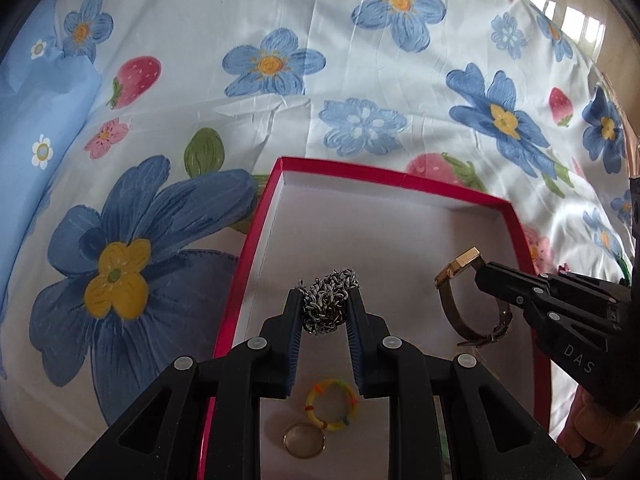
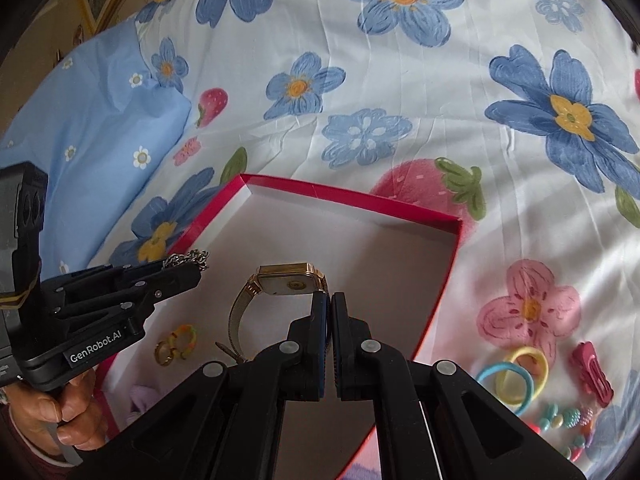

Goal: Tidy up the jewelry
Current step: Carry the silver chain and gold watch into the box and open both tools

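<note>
A red box (image 1: pixel 404 179) with a white inside lies on the flowered sheet; it also shows in the right wrist view (image 2: pixel 352 196). My left gripper (image 1: pixel 327 300) is shut on a bunched silver chain (image 1: pixel 330 298) and holds it over the box. My right gripper (image 2: pixel 329 300) is shut on the strap of a gold watch (image 2: pixel 286 282), held over the box's right side; the watch also shows in the left wrist view (image 1: pixel 464 260). A multicoloured ring (image 1: pixel 331 404) and a gold ring (image 1: pixel 305 439) lie on the box floor.
Right of the box on the sheet lie hair ties (image 2: pixel 516 376), a pink hair clip (image 2: pixel 592 372) and a beaded bracelet (image 2: pixel 568 424). A blue pillow (image 2: pixel 92 120) lies at the far left. Something lilac (image 2: pixel 140 398) lies at the box's near left.
</note>
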